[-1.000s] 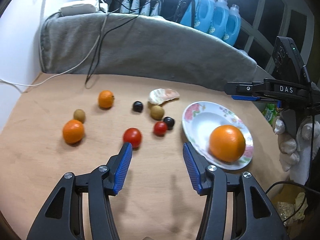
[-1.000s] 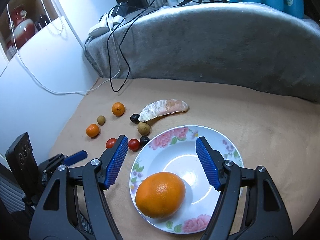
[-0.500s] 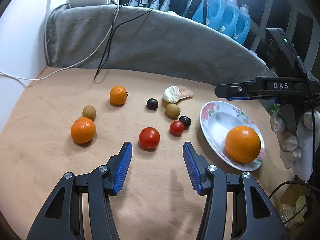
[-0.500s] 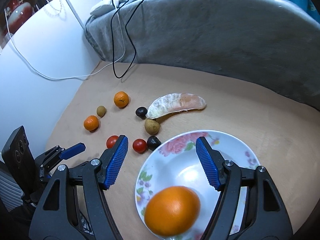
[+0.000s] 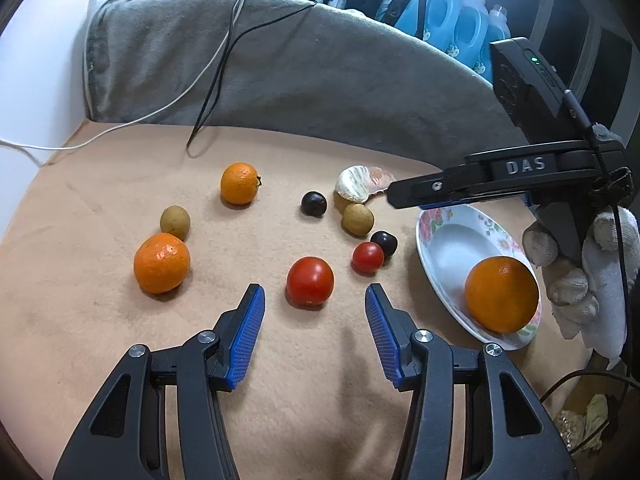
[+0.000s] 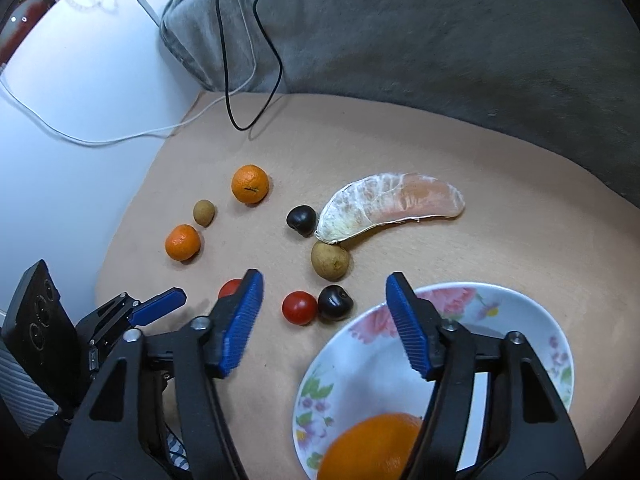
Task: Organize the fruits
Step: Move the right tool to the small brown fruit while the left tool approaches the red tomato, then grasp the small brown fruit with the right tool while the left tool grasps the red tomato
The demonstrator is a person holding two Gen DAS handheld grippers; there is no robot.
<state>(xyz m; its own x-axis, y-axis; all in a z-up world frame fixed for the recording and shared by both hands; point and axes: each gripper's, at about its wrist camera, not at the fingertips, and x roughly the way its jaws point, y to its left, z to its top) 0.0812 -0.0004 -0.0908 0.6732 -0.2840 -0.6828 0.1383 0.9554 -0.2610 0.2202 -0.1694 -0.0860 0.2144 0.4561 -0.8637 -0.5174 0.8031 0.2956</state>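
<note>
A floral plate [image 5: 448, 236] [image 6: 532, 320] holds a large orange [image 5: 502, 294] [image 6: 372, 448]. On the tan table lie a large red tomato [image 5: 310, 286], a small tomato [image 5: 367, 257] [image 6: 299, 307], two mandarins [image 5: 162, 263] [image 5: 239, 183], two brown longans [image 5: 175, 221] [image 5: 357, 219], two dark fruits [image 5: 313, 203] [image 5: 384, 242] and a pomelo segment [image 6: 392, 206]. My left gripper [image 5: 314, 304] is open, just short of the large tomato. My right gripper [image 6: 322, 292] is open and empty, over the plate's near-left rim.
A grey blanket [image 5: 304, 68] lines the table's far edge, with black and white cables [image 5: 216, 76] trailing onto the table. Blue detergent bottles [image 5: 464, 20] stand behind. A white wall [image 6: 60, 100] borders the table's left.
My left gripper has moved forward and left, so the large tomato now lies between its fingertips' line. My right gripper has advanced past the orange toward the small fruits.
</note>
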